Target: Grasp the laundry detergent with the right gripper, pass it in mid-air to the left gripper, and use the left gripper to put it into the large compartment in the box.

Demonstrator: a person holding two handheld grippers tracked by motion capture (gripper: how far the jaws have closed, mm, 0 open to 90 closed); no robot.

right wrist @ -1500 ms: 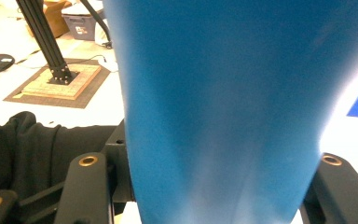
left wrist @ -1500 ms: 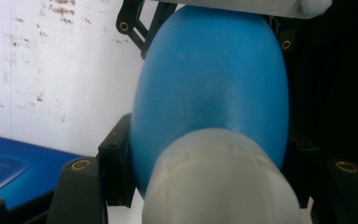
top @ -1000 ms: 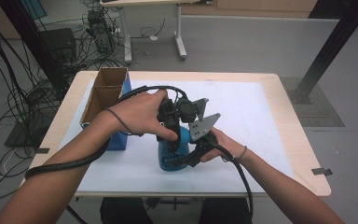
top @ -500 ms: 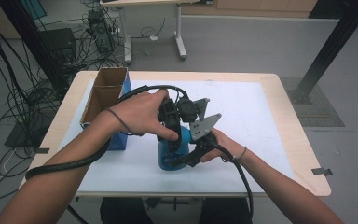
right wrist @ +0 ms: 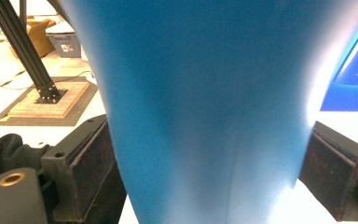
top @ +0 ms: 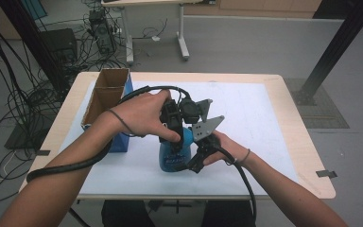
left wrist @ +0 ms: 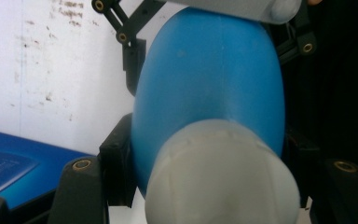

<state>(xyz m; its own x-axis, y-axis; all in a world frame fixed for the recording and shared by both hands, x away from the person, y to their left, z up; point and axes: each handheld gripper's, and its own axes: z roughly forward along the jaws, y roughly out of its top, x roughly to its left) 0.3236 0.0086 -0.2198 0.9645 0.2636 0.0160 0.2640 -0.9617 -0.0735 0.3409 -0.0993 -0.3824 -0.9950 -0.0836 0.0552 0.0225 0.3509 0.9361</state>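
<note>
White table sheet [top: 264, 118]: right half bare. Blue bottle [top: 172, 153] mid-table, cardboard box [top: 106, 94] at left edge. Left gripper [left wrist: 205, 186] pinches bottle; right gripper [right wrist: 214, 177] jaws, just opening, flank it with a gap at right

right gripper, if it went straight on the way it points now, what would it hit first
Most likely the blue bottle: it stands between the right gripper pads, which have just been opening and seem slightly clear of it. Depth is unclear.

Grey floor [top: 246, 52], tangled cables [top: 9, 85], second table [top: 142, 2].
</note>
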